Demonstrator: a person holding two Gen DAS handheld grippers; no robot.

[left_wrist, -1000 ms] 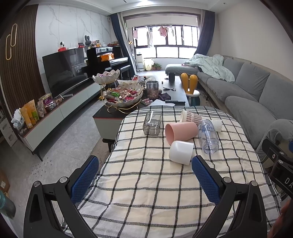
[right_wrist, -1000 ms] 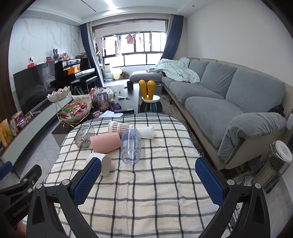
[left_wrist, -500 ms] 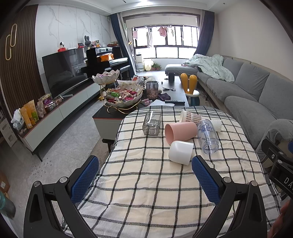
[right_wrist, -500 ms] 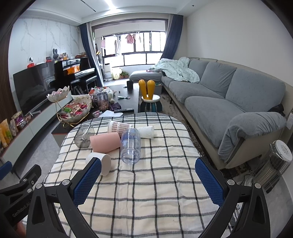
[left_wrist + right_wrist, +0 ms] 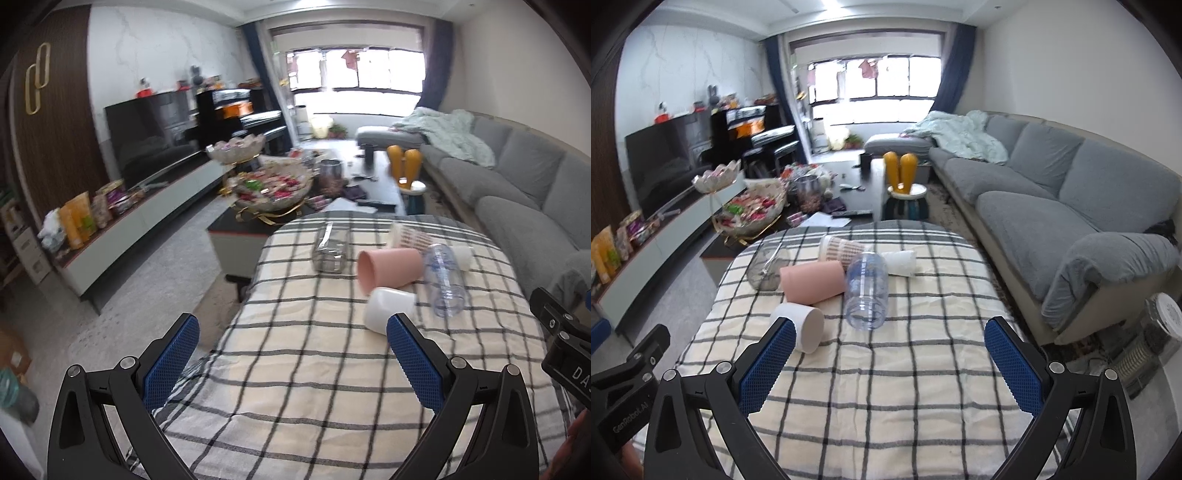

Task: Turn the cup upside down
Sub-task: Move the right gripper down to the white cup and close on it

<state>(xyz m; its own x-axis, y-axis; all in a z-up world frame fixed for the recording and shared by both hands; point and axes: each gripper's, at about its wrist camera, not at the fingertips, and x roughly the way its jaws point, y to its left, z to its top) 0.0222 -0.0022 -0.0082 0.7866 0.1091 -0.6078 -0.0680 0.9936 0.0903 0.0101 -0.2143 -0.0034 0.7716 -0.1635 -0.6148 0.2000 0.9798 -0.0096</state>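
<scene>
- Left hand-held gripper [image 5: 291, 354]: jaws spread wide, empty, held over the near part of the desk [image 5: 295, 387] with its checked cloth.
- Right hand-held gripper [image 5: 890, 354]: jaws likewise wide apart, holding nothing.
- Pink cup [image 5: 814, 280]: on its side toward the desk's far edge, touching the clear plastic bottle [image 5: 867, 293].
- White cup [image 5: 799, 326]: on its side, just nearer than the pink cup.
- Glass tumbler [image 5: 330, 249], patterned cup [image 5: 838, 251]: both lying down.

I see a table [image 5: 886, 387] covered by a checked cloth [image 5: 314, 369]. On it, all lying on their sides, cluster a white cup [image 5: 799, 326], pink cup [image 5: 812, 280], clear bottle [image 5: 868, 290], glass [image 5: 762, 266], patterned cup [image 5: 838, 249] and small white cup [image 5: 901, 262].
</scene>
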